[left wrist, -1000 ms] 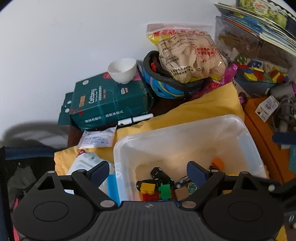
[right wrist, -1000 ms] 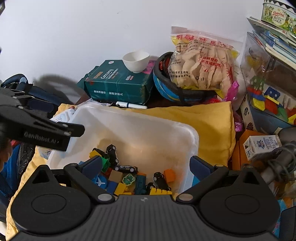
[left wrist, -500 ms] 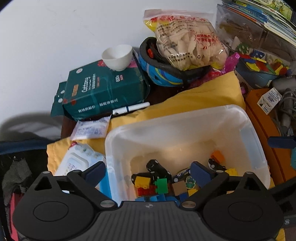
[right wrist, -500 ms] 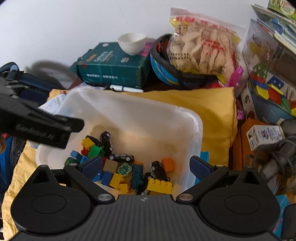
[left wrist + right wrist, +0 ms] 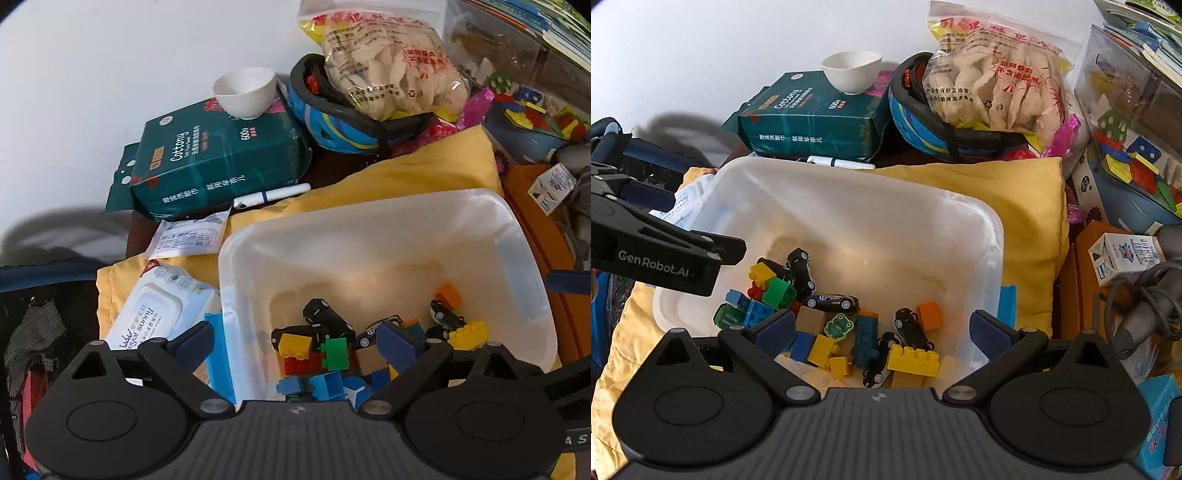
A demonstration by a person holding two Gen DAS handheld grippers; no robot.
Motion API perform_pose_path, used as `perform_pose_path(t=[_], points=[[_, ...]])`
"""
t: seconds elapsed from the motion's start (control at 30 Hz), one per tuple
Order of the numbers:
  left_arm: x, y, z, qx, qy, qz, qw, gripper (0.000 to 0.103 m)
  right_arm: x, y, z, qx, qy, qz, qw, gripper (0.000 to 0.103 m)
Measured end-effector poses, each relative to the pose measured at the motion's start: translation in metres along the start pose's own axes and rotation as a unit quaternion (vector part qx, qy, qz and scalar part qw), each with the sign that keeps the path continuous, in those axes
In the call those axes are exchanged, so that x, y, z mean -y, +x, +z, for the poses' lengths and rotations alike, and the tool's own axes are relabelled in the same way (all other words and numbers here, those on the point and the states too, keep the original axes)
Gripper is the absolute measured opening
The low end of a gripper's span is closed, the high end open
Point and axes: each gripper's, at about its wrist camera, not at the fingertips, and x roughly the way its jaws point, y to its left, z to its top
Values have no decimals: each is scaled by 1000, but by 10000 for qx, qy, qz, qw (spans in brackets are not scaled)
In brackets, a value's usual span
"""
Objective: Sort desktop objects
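The translucent plastic bin [image 5: 827, 218] sits on a yellow cloth [image 5: 1027, 206] and holds a heap of toy bricks [image 5: 912, 360] and small toy cars [image 5: 833, 301] at its near end. The right tool [image 5: 882, 330] hangs above that near end with its fingers spread wide and nothing between them; the bricks lie directly below the gap. The left tool [image 5: 295, 341] is also wide and empty, straddling the bin's near-left rim, one finger over the wet-wipes pack [image 5: 147, 314] outside the bin, the other over the toys. In the right wrist view the left tool's arm [image 5: 661, 254] reaches across the bin's left edge.

Far of the bin lie a white pen [image 5: 271, 195], a green tissue pack [image 5: 218, 155] with a white bowl [image 5: 245, 92] on top, and a blue helmet [image 5: 340, 122] bearing a bag of crackers [image 5: 391, 74].

Compared with a second ago, both tools have dropped closer to the bin and tipped downward, so more of the toy heap shows.
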Motion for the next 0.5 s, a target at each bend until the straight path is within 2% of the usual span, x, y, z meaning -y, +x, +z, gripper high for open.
perform_pose_path(t=[0.27,0.4,0.5], points=[[3,5,-6,-107,108,-115,9998,96,-6,-1,-5,-2,-8,12,10000,103],[6,2,-16,92,189,-164,9996,99,-7,-1,-10,-32,-16,46,10000,103],[9,3,-19,71,239,-147,9996,99,-6,1,-13,-69,-8,27,10000,103]])
